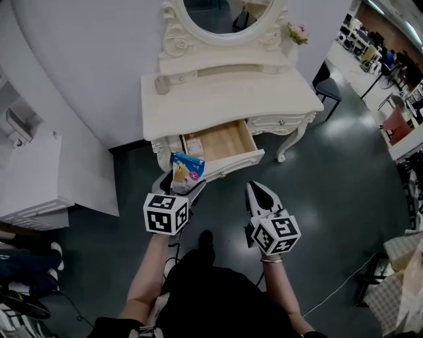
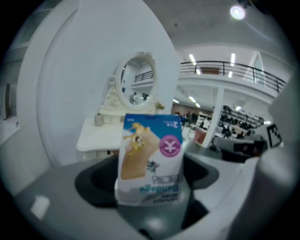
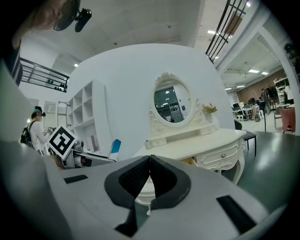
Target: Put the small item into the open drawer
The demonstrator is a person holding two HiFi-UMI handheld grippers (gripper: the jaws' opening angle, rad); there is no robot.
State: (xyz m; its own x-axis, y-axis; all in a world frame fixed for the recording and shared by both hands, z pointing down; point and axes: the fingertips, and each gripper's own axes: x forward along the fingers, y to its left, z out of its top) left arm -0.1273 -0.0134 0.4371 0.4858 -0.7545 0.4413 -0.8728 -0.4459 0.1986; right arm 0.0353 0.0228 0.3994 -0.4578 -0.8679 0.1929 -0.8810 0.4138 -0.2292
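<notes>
My left gripper (image 1: 187, 187) is shut on a small blue and tan bandage packet (image 1: 186, 170), held upright just in front of the open wooden drawer (image 1: 221, 144) of a cream dressing table (image 1: 218, 98). In the left gripper view the packet (image 2: 150, 158) stands pinched between the jaws, with the table (image 2: 101, 133) beyond it. My right gripper (image 1: 259, 193) hovers to the right, below the drawer's front, shut and holding nothing. In the right gripper view its jaws (image 3: 150, 161) meet at the tips, and the packet's blue edge (image 3: 115, 146) shows at the left.
An oval mirror (image 1: 225, 16) tops the dressing table, with a small flower bunch (image 1: 297, 32) at its right. The drawer holds a small item at its left side (image 1: 193, 145). A white shelf unit (image 1: 39, 178) stands left, and a dark chair (image 1: 327, 86) right.
</notes>
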